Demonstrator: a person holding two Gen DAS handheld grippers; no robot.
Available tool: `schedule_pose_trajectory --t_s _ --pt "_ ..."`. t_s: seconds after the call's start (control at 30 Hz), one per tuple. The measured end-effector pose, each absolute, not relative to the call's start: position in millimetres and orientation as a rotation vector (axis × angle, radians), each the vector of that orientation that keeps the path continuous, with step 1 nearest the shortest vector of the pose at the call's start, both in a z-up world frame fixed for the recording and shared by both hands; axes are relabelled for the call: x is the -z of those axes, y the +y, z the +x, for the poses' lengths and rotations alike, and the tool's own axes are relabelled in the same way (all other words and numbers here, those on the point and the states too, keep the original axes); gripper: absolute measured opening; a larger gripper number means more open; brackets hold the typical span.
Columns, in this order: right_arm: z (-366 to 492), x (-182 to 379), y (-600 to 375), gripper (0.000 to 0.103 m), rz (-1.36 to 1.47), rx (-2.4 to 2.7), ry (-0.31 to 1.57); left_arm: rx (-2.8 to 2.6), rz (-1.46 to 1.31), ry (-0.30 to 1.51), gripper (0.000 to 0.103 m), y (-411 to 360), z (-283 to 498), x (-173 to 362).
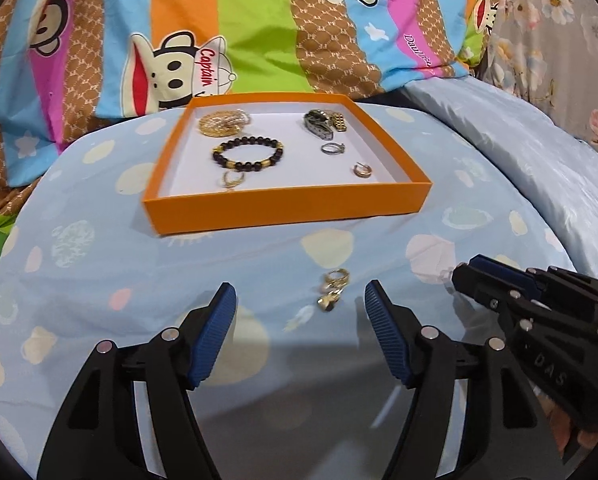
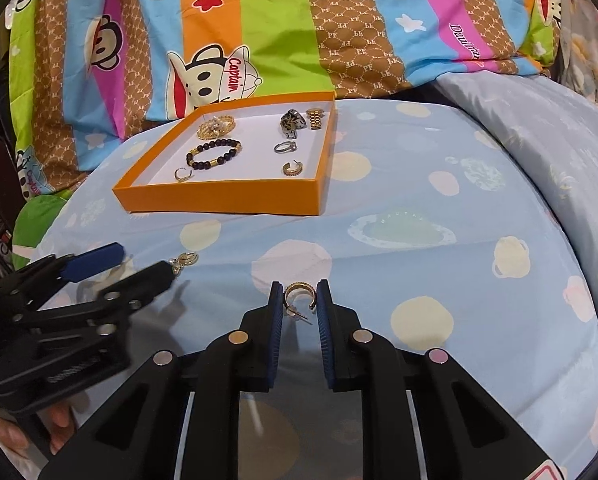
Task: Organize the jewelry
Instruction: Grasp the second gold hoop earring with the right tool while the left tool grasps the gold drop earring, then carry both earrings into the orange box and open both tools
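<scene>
My right gripper [image 2: 299, 294] pinches a gold hoop earring [image 2: 299, 300] between its pads, above the blue sheet [image 2: 419, 200]. My left gripper [image 1: 301, 300] is spread around a gold charm [image 1: 333, 290] on the sheet, short of the orange tray [image 1: 291, 206].

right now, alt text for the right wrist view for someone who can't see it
The right gripper is closed around a gold hoop earring above a light blue spotted sheet. Beyond it an orange tray holds a beaded bracelet, rings and other jewelry; the open left gripper sits at left by a gold charm.
</scene>
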State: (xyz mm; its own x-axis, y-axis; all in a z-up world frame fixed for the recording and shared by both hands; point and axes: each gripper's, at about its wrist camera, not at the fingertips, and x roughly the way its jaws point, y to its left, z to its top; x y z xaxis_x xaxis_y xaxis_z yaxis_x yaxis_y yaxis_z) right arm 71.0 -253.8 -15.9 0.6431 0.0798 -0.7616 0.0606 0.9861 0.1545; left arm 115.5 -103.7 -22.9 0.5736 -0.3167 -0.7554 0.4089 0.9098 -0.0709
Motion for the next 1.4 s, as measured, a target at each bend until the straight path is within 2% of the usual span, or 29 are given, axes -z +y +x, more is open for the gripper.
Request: schedule_pose_trajectory --t_s 0.1,0.17,0.27,0.47,0.57,1.1,1.4 --pt "72.1 15.8 -254.5 0.016 0.178 -0.012 0.876 0.419 0.132 0.889 0.057 -108.2 118.7 27.8" --pt "73.0 16.3 -253.5 0.016 0.173 -0.01 0.879 0.418 0.119 0.908 0.046 -105.8 121.8 30.2" --pt "72.8 16.5 -252.8 0.016 0.172 -0.012 0.878 0.426 0.105 0.912 0.04 -104.0 122.7 30.7" --pt "72.7 17.1 -251.0 0.016 0.169 -0.009 0.882 0.463 0.115 0.911 0.01 -106.7 119.2 30.1" --pt "72.0 17.1 -251.7 0.016 0.171 -0.009 0.877 0.477 0.105 0.91 0.004 -105.1 118.4 29.1" --pt "61.0 3.6 -250.5 0.016 0.179 -0.024 0.81 0.459 0.118 0.832 0.003 -86.9 96.8 8.7" --pt "56.1 -40.6 -246.3 0.016 0.197 -0.095 0.717 0.455 0.072 0.757 0.003 -45.4 94.7 -41.8"
